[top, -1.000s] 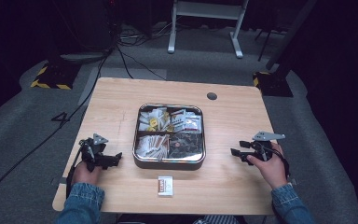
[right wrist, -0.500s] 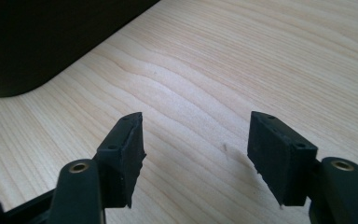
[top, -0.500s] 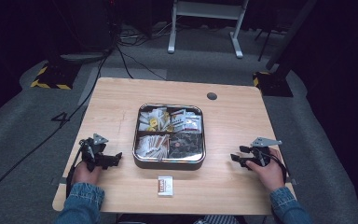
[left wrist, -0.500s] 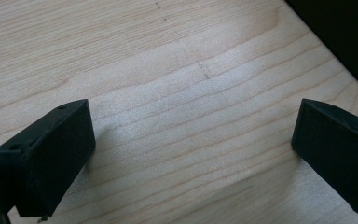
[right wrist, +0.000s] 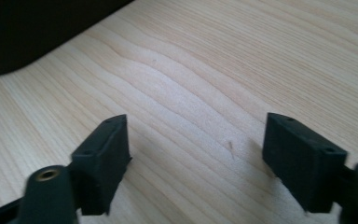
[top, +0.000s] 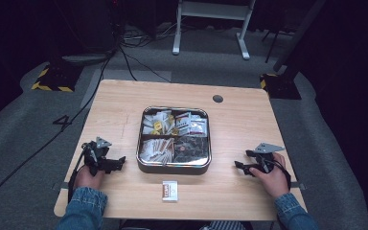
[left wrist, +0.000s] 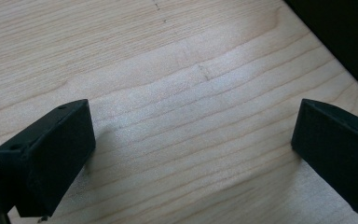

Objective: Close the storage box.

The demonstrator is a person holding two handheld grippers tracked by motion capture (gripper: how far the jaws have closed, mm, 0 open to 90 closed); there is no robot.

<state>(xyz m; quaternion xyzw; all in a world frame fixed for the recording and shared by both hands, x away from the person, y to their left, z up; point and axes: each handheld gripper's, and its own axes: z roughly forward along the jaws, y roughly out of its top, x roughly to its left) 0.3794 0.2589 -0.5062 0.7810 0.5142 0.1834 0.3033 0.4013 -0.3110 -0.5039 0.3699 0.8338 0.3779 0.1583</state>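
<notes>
The tin (top: pixel 174 165) is sitting between the wide-open, just-opening right gripper (top: pixel 240 166) and wide-open left gripper (top: pixel 120 162); bare table (top: pixel 239 120) is lying around both.

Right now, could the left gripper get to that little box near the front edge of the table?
Probably yes. The left gripper rests open on the table, and bare wood lies between it and the small box; the metal tray sits beyond that path.
</notes>
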